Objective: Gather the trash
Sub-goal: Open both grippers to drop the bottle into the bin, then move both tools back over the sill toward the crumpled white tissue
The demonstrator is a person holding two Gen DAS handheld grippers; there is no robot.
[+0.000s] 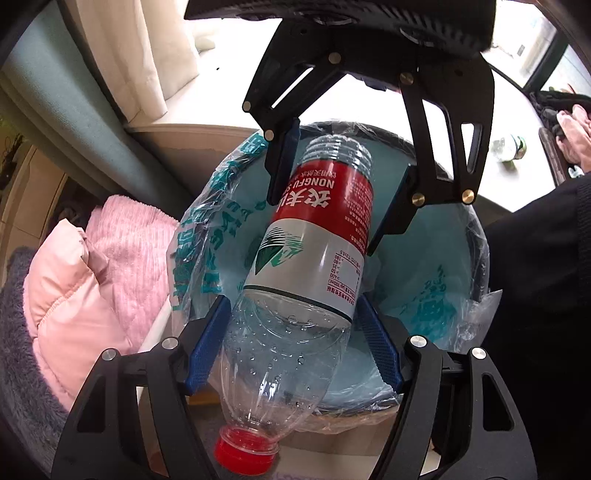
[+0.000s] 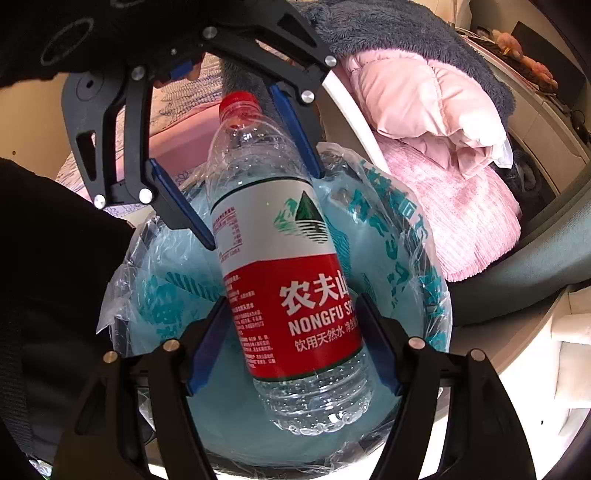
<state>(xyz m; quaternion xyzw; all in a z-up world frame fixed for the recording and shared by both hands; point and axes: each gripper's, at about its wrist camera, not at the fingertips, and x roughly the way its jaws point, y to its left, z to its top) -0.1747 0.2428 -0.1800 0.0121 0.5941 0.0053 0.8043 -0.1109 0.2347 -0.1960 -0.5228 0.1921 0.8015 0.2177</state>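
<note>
An empty clear plastic water bottle with a red and white label and a red cap hangs over a trash bin lined with a pale blue printed bag. My left gripper is shut on the bottle's clear upper body near the cap. My right gripper faces it from above and grips the labelled lower part. In the right wrist view the bottle sits between my right gripper's blue pads, with the left gripper beyond, near the cap. The bin lies under it.
A pink padded jacket and pink blanket lie beside the bin on a grey fleece. A small glass jar stands on the white surface beyond. A person's dark sleeve is at the right.
</note>
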